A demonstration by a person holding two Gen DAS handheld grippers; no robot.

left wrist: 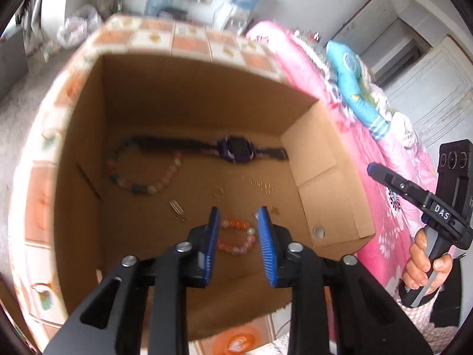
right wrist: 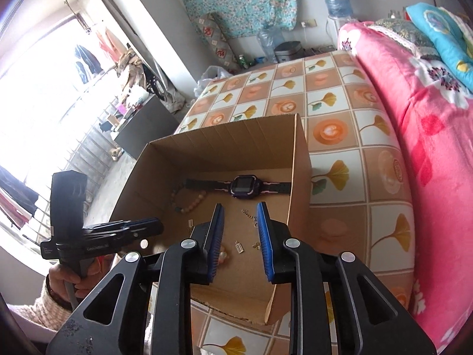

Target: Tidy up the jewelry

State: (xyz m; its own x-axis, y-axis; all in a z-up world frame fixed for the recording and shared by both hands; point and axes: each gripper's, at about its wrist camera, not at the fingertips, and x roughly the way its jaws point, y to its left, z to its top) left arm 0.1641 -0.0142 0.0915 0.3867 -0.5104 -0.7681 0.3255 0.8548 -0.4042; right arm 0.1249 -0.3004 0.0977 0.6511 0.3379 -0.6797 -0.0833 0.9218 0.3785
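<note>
The left gripper [left wrist: 238, 217] hangs inside the cardboard box [left wrist: 325, 159], fingers [left wrist: 213, 230] partly apart and empty above an orange-and-pink bead bracelet [left wrist: 236, 236] lying near the box's front edge. The right gripper [right wrist: 239, 216] is likewise parted, holding nothing. A purple watch [left wrist: 236, 149] lies flat along the back wall.
</note>
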